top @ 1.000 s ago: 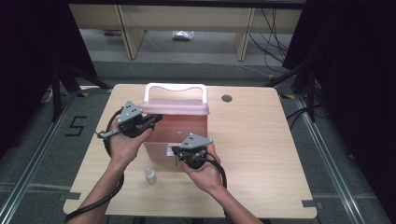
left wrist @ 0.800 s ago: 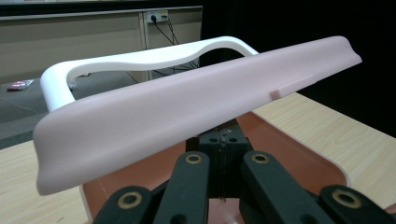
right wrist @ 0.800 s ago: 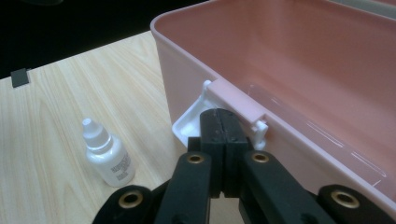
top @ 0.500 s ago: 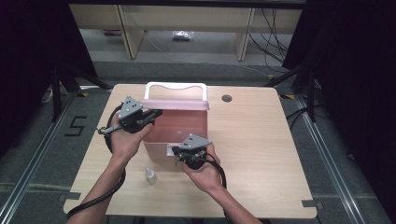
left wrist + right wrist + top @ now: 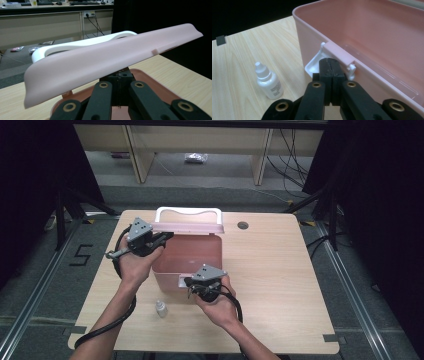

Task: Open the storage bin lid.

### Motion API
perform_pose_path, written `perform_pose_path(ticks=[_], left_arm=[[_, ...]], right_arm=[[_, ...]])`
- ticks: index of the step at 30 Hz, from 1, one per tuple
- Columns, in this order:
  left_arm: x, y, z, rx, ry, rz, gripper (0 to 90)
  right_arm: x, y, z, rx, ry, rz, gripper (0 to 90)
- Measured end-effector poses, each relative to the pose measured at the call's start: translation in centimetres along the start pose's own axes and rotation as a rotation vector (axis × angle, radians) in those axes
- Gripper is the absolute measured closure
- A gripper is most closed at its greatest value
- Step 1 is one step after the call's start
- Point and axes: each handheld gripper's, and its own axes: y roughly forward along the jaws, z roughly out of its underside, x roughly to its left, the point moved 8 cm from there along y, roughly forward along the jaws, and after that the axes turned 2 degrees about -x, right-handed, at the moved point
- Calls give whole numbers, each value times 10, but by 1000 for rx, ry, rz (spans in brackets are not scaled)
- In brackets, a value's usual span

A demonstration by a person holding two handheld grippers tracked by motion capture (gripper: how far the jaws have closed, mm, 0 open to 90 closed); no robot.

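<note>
A pink plastic box [image 5: 165, 275] stands open in the middle of the table, its pink lid [image 5: 187, 226] raised at the far side with a white handle [image 5: 189, 211] on it. My left gripper [image 5: 167, 236] is shut, with its jaws together under the lid's left end. In the left gripper view the lid [image 5: 105, 60] lies across the top of the shut left gripper [image 5: 119, 75]. My right gripper [image 5: 187, 281] is shut at the box's front wall. In the right gripper view the right gripper [image 5: 329, 63] touches the white latch [image 5: 314, 66] below the rim of the box [image 5: 367, 32].
A small white dropper bottle [image 5: 160, 308] stands upright on the table left of the right hand and in front of the box; the right gripper view has the bottle [image 5: 268, 82] at its lower left. A round cable hole [image 5: 243, 225] lies in the table's far side.
The left gripper has edged up and toward the far side, and the lid has swung a little further open. The right gripper has stayed at the latch.
</note>
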Motion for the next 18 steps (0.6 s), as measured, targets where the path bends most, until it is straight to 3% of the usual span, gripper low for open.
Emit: perform_pose_path(ticks=[18], left_arm=[[9, 12, -11, -36, -13, -33, 900]], right_arm=[[0, 0, 0, -3, -1, 0, 900]])
